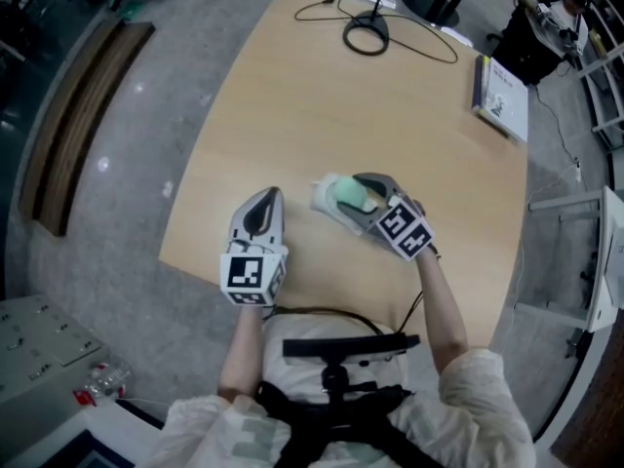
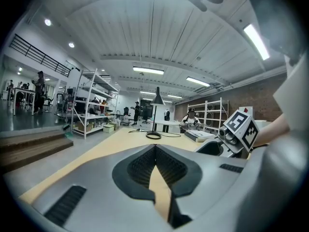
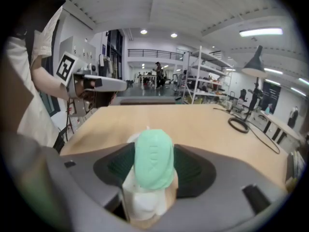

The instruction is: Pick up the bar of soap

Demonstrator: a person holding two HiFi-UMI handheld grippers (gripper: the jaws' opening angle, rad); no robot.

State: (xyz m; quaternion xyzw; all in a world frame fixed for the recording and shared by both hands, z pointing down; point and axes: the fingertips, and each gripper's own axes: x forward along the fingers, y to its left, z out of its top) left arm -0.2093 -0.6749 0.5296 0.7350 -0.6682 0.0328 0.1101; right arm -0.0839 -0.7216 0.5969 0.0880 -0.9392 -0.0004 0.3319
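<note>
The right gripper (image 1: 353,197) has its fingers (image 3: 108,170) closed on the soap (image 3: 153,161): the green bar stands between them, and both ribbed pads appear to press its sides. The grasp looks made. The soap is near the front of the table (image 1: 292,86), directly over a white object (image 3: 144,203) and touching or just above it. Whether the bar has left that support cannot be told, so the lift seems to be what remains. The left gripper (image 1: 270,196) hangs beside it, apart from the soap, with its fingers clenched tip to tip on nothing; it seems to have no part in the pickup.
</note>
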